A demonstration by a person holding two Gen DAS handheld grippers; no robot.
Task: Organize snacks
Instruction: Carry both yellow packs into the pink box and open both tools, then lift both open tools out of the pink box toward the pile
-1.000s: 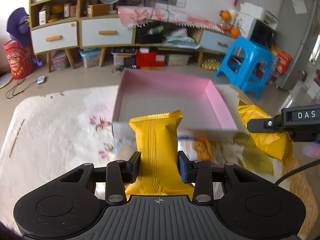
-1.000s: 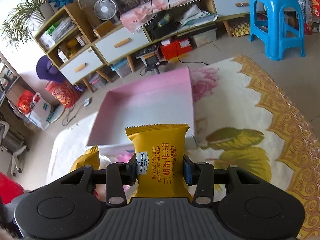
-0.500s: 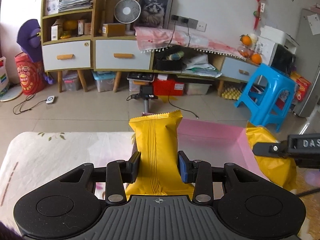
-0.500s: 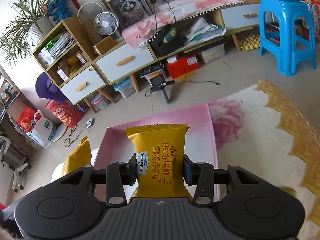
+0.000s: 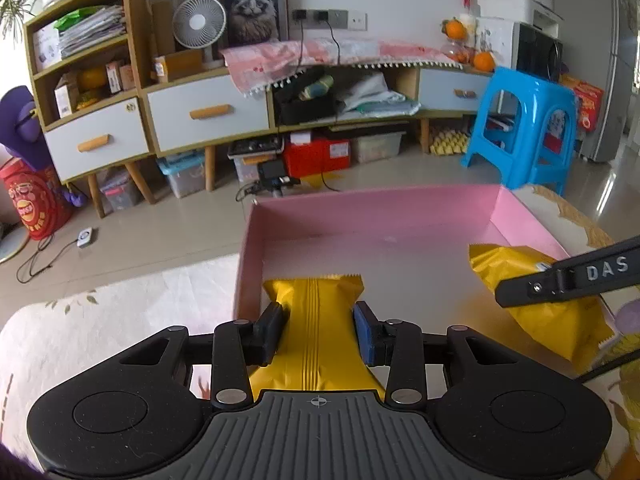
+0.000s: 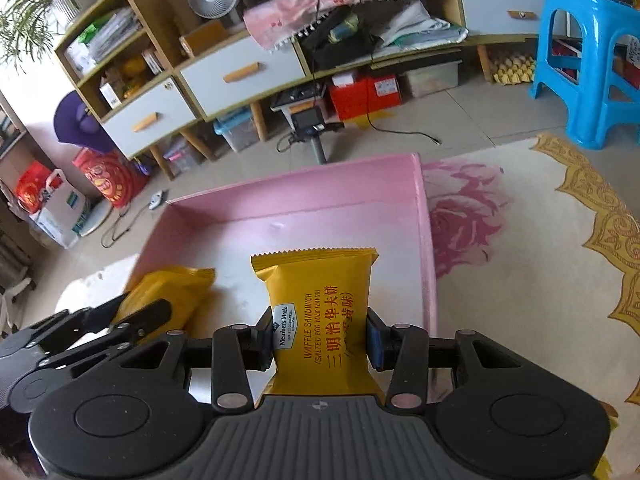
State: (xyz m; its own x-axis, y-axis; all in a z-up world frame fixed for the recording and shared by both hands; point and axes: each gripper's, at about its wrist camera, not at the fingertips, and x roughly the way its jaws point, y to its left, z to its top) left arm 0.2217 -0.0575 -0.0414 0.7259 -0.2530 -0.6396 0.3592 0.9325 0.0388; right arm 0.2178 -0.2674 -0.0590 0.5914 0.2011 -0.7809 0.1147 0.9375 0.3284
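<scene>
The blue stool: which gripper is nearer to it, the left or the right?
Right. The blue stool stands off the box's right side; the right gripper holds its packet over the pink box's right part, the left gripper over its left.

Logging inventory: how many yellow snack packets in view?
2: one in the left claw as left packet, one in the right claw as right packet; both over the pink box.

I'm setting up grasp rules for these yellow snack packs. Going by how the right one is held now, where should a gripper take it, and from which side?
Grip it across the narrow middle, as the right gripper does on its pack: one finger on each long edge, coming in from the bottom end along its length. The soft pillow shape pinches in there, and the crimped top seal stays free to go first into the pink box.
</scene>
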